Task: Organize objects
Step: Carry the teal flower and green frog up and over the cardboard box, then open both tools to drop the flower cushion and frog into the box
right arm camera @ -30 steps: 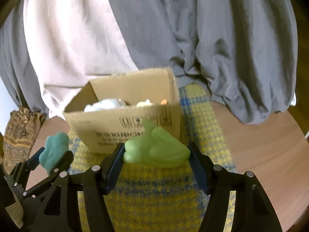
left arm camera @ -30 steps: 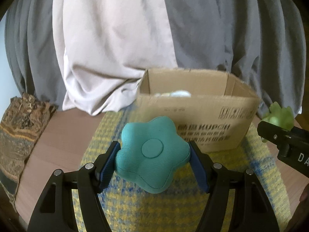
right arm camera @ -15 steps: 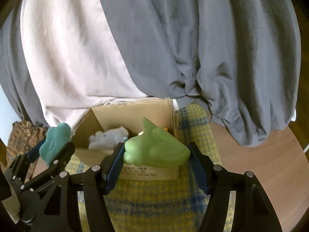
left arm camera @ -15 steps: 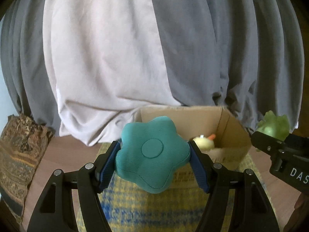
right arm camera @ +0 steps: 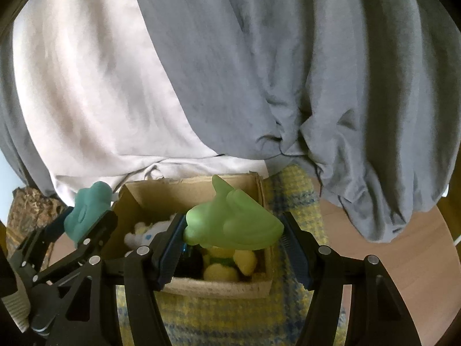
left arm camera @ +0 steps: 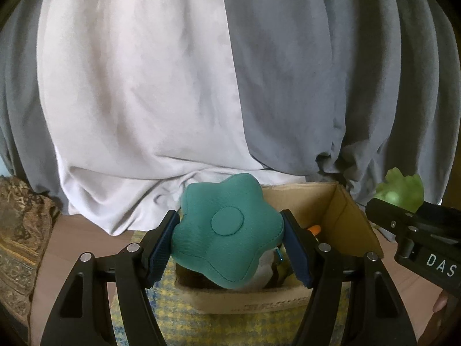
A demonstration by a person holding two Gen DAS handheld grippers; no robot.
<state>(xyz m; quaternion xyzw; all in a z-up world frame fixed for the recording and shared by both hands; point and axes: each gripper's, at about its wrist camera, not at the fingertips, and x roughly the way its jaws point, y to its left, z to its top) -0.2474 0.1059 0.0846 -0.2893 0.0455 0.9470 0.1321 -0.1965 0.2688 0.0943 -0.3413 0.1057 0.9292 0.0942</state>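
Note:
My left gripper (left arm camera: 230,245) is shut on a teal star-shaped cushion (left arm camera: 227,227) and holds it above the open cardboard box (left arm camera: 354,227). My right gripper (right arm camera: 233,245) is shut on a translucent green toy (right arm camera: 233,225), also above the box (right arm camera: 219,289). The box holds a yellow plush (right arm camera: 227,265) and a white plush (right arm camera: 147,232). The left gripper with the cushion (right arm camera: 88,210) shows at the left of the right wrist view. The green toy (left arm camera: 402,191) shows at the right of the left wrist view.
The box stands on a yellow and blue checked mat (right arm camera: 230,320) on a wooden table (right arm camera: 383,265). Grey and white draped cloth (left arm camera: 201,86) hangs close behind the box. A patterned brown fabric (left arm camera: 23,230) lies at the left table edge.
Both grippers have risen and moved forward with their toys, from in front of the box to above its opening. The box's inside now shows.

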